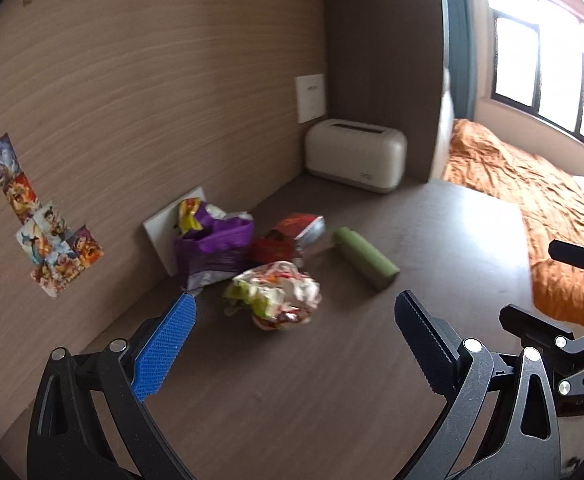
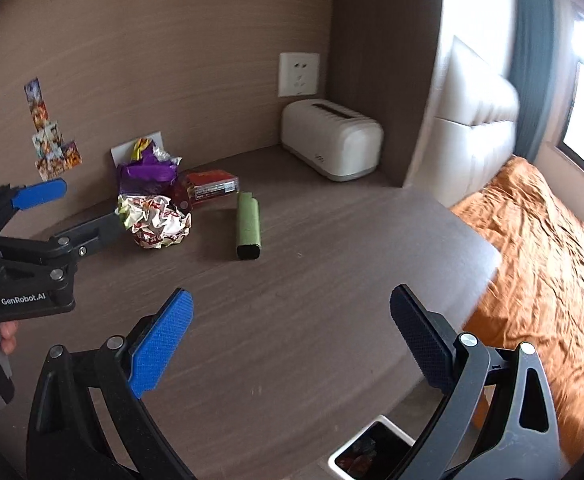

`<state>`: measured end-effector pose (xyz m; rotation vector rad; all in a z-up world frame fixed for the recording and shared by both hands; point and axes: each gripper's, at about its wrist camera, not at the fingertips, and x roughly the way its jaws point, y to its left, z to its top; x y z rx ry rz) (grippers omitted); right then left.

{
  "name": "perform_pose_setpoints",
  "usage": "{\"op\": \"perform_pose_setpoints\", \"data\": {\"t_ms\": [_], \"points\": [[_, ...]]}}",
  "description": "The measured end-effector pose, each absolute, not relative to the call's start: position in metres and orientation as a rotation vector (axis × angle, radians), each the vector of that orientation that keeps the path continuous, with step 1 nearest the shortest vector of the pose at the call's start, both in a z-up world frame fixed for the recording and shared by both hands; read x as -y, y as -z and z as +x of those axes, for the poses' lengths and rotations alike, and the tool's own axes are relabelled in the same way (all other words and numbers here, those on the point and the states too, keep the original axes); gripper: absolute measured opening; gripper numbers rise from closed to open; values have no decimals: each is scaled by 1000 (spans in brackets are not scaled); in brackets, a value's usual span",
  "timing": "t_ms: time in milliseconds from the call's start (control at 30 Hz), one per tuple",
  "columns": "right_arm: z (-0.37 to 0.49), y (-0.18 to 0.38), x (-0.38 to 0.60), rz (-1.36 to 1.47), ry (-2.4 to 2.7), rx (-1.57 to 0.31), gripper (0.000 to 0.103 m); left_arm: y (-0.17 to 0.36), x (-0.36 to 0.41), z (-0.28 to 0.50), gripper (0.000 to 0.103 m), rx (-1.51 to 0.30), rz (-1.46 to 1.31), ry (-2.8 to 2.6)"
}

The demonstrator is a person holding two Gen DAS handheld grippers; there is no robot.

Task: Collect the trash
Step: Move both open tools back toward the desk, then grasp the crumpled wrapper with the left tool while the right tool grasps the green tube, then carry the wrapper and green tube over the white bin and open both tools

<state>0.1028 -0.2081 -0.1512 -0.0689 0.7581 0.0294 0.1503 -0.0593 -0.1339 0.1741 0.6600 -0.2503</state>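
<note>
Trash lies on the brown table near the wall: a crumpled white wrapper (image 1: pixel 278 294) (image 2: pixel 156 220), a purple snack bag (image 1: pixel 212 246) (image 2: pixel 148 176), a red packet (image 1: pixel 292 236) (image 2: pixel 210 186) and a green flat bar (image 1: pixel 366 258) (image 2: pixel 248 226). My left gripper (image 1: pixel 296 312) is open and empty, just short of the crumpled wrapper; it also shows in the right wrist view (image 2: pixel 86 210) beside the wrapper. My right gripper (image 2: pixel 292 304) is open and empty above the table's middle. A white bin (image 2: pixel 372 450) with wrappers inside stands below the table's front edge.
A cream toaster (image 1: pixel 356 154) (image 2: pixel 332 144) stands in the back corner below a wall socket (image 2: pixel 298 74). A white card (image 1: pixel 164 232) leans on the wall behind the bags. A bed with an orange cover (image 1: pixel 540 216) (image 2: pixel 544 264) lies right of the table.
</note>
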Motion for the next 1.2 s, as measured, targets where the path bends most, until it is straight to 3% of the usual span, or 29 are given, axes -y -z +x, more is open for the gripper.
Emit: {"op": "perform_pose_setpoints", "data": {"t_ms": [367,600,700,800,867,900,933,1033,1200], "points": [[201,191,199,-72,-205,-866,98,172,61,221,98,-779,195,148],[236,220,196,-100,-280,-927,88,198,65,251,98,-850,221,105],[240,225,196,-106,-311,-942,79,203,64,256,98,-861,216,102],[244,233,193,-146,-312,-962,62,206,61,259,96,-879,174,131],[244,233,193,-152,-317,-958,54,210,60,260,83,-893,152,153],[244,232,192,-155,-323,-955,51,212,61,261,67,-904,153,153],[244,232,192,-157,-323,-954,44,216,61,261,57,-917,152,152],[242,230,192,-147,-315,-951,27,217,58,255,56,-917,118,170],[232,221,196,-110,-304,-949,27,207,46,239,55,-897,73,190]]}}
